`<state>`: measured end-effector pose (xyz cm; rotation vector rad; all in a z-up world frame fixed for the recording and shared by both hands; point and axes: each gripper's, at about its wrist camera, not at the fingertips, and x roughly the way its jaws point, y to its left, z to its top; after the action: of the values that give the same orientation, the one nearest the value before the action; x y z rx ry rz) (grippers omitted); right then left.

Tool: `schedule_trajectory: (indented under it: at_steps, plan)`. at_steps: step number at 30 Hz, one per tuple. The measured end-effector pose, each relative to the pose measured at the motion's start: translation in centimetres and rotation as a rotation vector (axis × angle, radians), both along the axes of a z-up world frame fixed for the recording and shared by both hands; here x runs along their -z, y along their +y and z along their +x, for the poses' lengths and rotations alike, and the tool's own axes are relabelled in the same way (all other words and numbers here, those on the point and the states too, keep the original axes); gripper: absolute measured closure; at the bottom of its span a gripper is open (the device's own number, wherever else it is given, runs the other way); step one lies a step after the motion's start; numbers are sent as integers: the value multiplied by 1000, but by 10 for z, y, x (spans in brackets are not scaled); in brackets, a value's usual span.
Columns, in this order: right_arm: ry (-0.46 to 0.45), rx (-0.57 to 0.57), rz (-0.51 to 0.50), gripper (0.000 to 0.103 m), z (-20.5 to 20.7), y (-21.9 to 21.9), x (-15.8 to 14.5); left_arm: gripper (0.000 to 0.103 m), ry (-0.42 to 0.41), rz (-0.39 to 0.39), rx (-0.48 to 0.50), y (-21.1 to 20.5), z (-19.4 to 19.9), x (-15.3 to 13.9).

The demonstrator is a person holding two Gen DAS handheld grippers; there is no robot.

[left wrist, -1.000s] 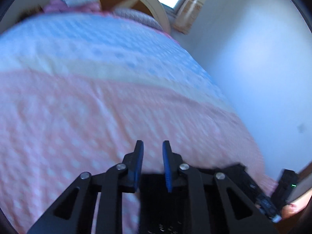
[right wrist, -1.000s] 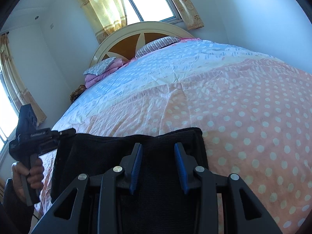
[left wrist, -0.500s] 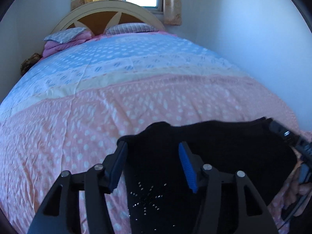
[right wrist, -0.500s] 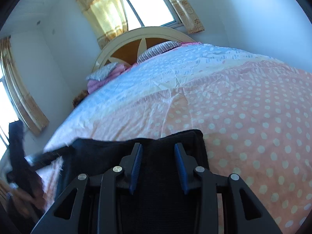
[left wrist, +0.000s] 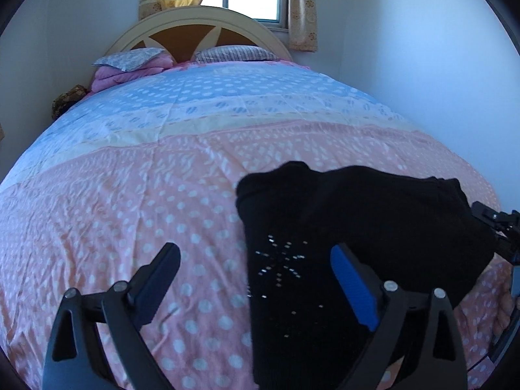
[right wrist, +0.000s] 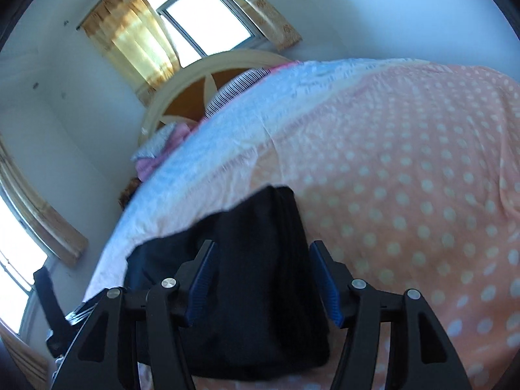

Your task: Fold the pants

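Note:
The black pants point(left wrist: 341, 227) lie bunched on the pink polka-dot bedspread point(left wrist: 130, 201), with small sparkly studs on the cloth. My left gripper point(left wrist: 256, 279) is wide open above them, its right finger over the cloth and its left finger over bare bedspread. In the right wrist view the pants point(right wrist: 247, 260) lie in a folded dark stack. My right gripper point(right wrist: 261, 276) is open, its fingers spread on either side of the stack's right edge. The right gripper also shows at the left wrist view's right edge point(left wrist: 497, 224).
The bed fills both views, pink near me and blue toward the headboard point(left wrist: 201, 29). Pillows point(left wrist: 130, 61) and a pink blanket lie at the head. A white wall point(left wrist: 422, 65) runs along the bed's right side. Curtained windows point(right wrist: 201, 22) sit behind the headboard.
My left gripper swung to face the bed head-on and opened wide over the pants. My right gripper opened wider and tilted; the pants moved closer under it.

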<state>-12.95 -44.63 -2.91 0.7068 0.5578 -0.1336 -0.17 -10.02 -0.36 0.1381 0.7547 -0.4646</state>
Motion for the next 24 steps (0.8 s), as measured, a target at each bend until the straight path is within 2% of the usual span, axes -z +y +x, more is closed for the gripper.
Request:
schedule_trajectory:
  at_steps: [3, 5, 7, 11, 16, 21, 24]
  plan:
    - [94, -22, -16, 42, 9, 3, 11, 4, 94, 24, -15, -8, 5, 17]
    - [94, -28, -30, 42, 10, 7, 12, 4, 141, -35, -45, -1, 7, 20]
    - [97, -39, -38, 42, 10, 7, 13, 2, 178, -54, -63, 3, 9, 22]
    - [93, -43, -33, 42, 10, 7, 15, 2, 164, -31, -67, -2, 2, 20]
    - [116, -76, -81, 42, 12, 17, 9, 2, 194, -95, -30, -1, -4, 14]
    - [133, -84, -126, 42, 15, 21, 10, 1, 216, -116, -20, -4, -1, 20]
    - [142, -77, -157, 42, 17, 25, 10, 1, 210, -102, -18, -7, -1, 19]
